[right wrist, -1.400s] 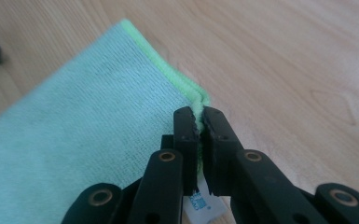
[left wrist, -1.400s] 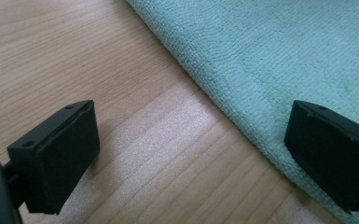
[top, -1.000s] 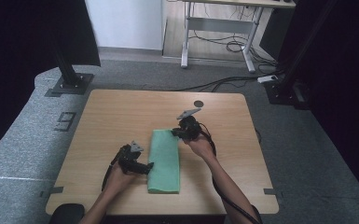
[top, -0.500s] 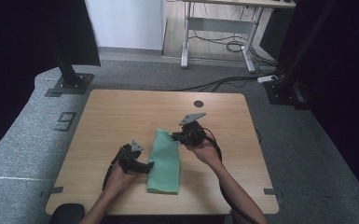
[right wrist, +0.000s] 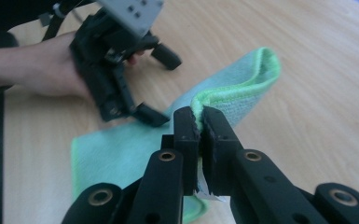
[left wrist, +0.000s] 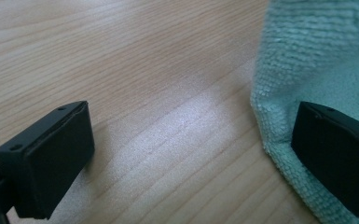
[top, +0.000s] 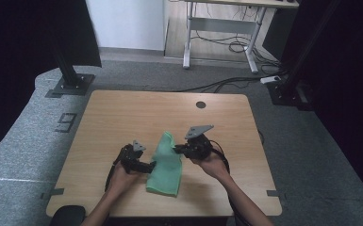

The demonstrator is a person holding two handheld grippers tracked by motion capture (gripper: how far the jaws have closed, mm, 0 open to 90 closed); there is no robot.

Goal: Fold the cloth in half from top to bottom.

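A green cloth (top: 166, 165) lies near the middle of the wooden table (top: 122, 113), a bit toward the person's side. It is long and folded. Its far end is lifted off the table and curls over.

The right gripper (top: 178, 149) is at the right edge of the cloth, near the lifted end. In the right gripper view its two black jaws are pressed together on the bright green edge of the cloth (right wrist: 233, 88), and the cloth hangs up from the table there. The right hand (top: 208, 160) holds this gripper just right of the cloth.

The left gripper (top: 152, 165) is at the left edge of the cloth, about halfway along it. In the left gripper view its jaws are wide apart. One jaw is over bare wood (left wrist: 158, 93) and the other sits right at the edge of the cloth (left wrist: 317, 60). They hold nothing. The left hand (top: 120, 174) holds this gripper left of the cloth.

Far from the cloth, at the back of the table, is a small dark round hole (top: 201, 104).
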